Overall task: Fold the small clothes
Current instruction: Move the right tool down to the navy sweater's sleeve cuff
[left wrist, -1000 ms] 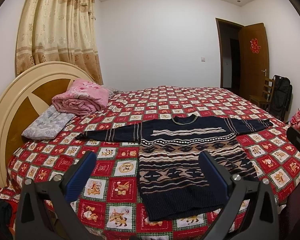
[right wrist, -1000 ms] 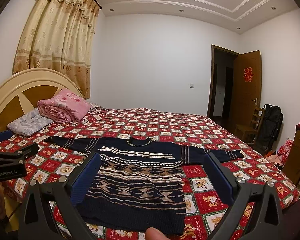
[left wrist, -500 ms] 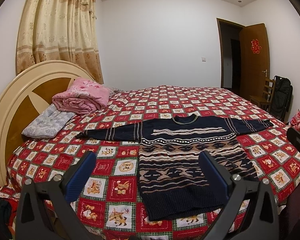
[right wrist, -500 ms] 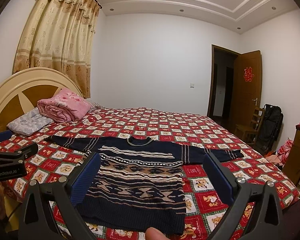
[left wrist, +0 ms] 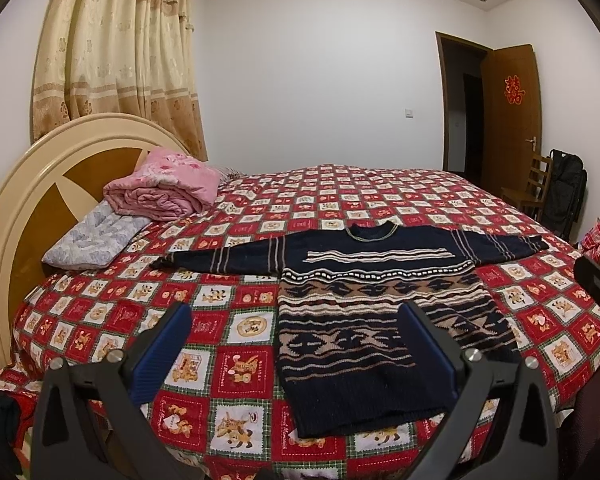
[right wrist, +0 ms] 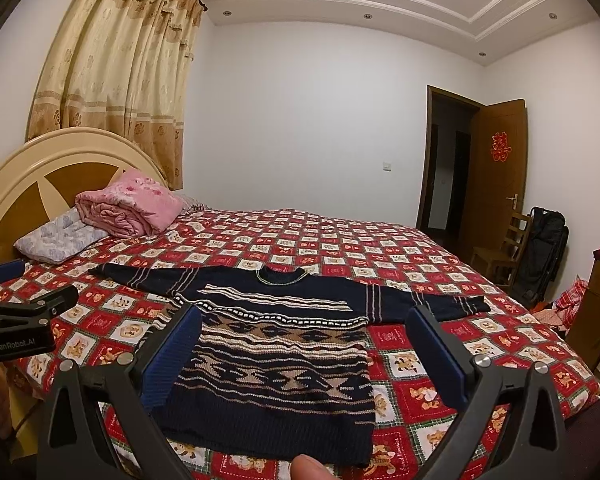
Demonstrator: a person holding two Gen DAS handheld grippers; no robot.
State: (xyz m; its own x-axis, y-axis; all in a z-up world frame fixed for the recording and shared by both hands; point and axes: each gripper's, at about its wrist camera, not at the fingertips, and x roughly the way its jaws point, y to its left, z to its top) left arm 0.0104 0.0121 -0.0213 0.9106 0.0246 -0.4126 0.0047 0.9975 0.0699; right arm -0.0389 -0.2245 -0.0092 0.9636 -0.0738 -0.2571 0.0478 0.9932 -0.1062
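Barely shifted since earlier: left claw (left wrist: 296, 334) and right claw (right wrist: 304, 338) gaping empty above flat sweater (left wrist: 364, 312); folding unstarted.

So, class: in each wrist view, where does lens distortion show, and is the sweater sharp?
Left wrist view: the headboard and door frame bow outward, corners go black, and the sweater is sharp under even ceiling light. Right wrist view: same bending on the curtain, and a blurred fingertip intrudes at the bottom edge.

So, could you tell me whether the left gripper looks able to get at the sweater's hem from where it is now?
Probably yes: the left gripper is open, and nothing lies between it and the sweater spread flat on the bed.
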